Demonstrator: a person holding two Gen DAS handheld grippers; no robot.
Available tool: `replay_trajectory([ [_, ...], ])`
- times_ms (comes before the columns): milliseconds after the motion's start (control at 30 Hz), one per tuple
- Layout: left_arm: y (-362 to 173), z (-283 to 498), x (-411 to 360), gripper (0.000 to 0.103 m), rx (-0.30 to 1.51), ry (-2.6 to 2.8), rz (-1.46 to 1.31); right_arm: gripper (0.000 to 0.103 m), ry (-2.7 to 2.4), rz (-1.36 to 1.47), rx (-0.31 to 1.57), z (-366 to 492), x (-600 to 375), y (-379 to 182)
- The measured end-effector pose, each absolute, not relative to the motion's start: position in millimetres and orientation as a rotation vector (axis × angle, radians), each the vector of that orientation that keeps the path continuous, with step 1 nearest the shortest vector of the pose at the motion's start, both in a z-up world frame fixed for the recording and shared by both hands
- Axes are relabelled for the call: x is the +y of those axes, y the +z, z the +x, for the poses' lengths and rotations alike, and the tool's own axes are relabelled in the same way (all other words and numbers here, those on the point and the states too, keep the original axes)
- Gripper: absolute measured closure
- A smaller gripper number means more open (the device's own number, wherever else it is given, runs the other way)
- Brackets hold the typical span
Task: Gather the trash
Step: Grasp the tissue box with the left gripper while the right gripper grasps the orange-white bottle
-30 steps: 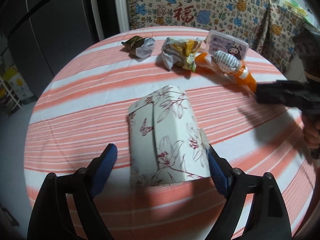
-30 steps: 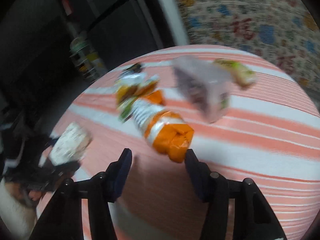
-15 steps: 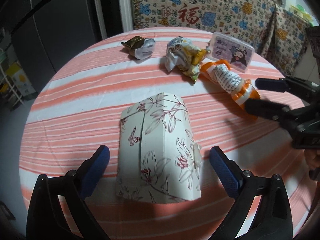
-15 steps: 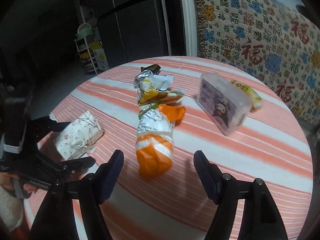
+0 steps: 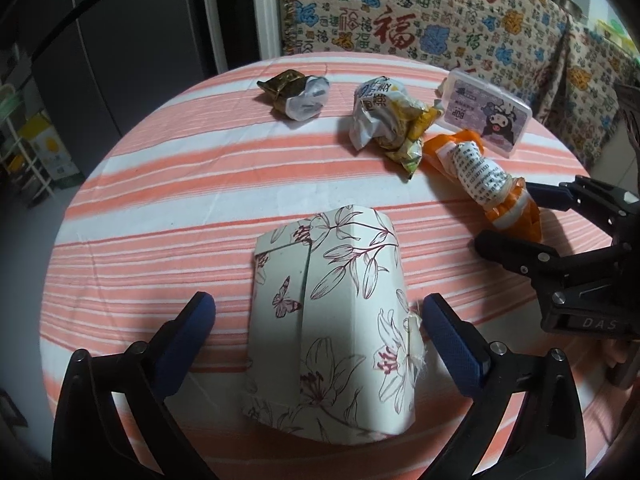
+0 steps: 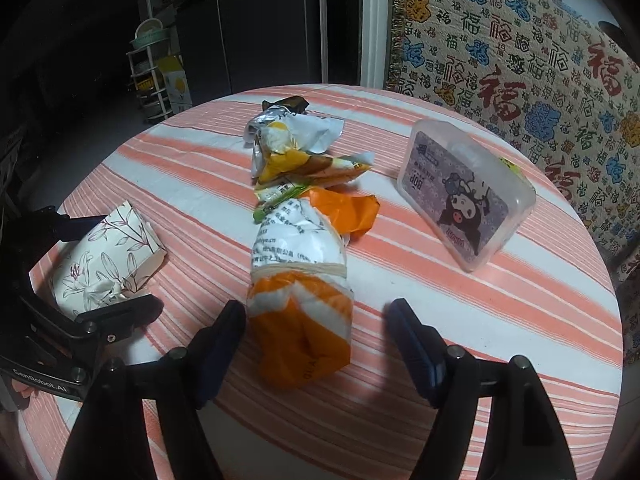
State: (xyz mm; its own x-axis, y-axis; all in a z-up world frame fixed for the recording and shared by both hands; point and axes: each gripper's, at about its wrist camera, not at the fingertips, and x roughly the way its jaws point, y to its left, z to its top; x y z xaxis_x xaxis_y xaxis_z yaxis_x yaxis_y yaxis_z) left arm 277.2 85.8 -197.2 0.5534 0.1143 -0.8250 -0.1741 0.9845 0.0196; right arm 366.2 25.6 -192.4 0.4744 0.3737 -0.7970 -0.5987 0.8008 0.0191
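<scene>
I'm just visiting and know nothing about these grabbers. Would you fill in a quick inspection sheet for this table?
Surface: round table, orange-and-white striped cloth.
Job's things: floral paper box; orange-white wrapper; yellow crumpled wrapper; gold-white wrapper.
Clutter: clear plastic case with cartoon label.
Grippers: left gripper open, straddling the box; right gripper open around the orange-white wrapper's end.
Cables: nothing seen.
Surroundings: patterned blanket, dark refrigerator, shelf rack.
</scene>
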Motion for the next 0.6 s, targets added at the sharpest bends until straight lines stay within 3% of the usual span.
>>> replay_trajectory([
  [167, -188.2, 273.8, 84.3, 0.015, 0.958, 0.108, -0.088, 0.027, 0.632, -0.211, 0.882, 367.4, 23.2, -179.6],
  [233, -187.9, 275.3, 81.4, 0.032, 0.964, 0.092, -0.077, 0.029, 0.643, -0.209, 0.865, 367.1, 27.0, -172.4],
  [267, -188.0, 275.7, 80.4, 0.032, 0.966, 0.085, -0.076, 0.036, 0.647, -0.222, 0.876, 367.2, 29.7, -173.7],
  [300, -187.1, 275.2, 79.5, 0.033, 0.96, 0.082, -0.076, 0.058, 0.643, -0.241, 0.906, 368.7, 32.7, -177.6],
  [600, -166.3, 267.9, 63.1, 0.036, 0.885, 0.0, -0.121, 0.059, 0.62, -0.077, 0.895, 353.3, -23.4, -150.6],
])
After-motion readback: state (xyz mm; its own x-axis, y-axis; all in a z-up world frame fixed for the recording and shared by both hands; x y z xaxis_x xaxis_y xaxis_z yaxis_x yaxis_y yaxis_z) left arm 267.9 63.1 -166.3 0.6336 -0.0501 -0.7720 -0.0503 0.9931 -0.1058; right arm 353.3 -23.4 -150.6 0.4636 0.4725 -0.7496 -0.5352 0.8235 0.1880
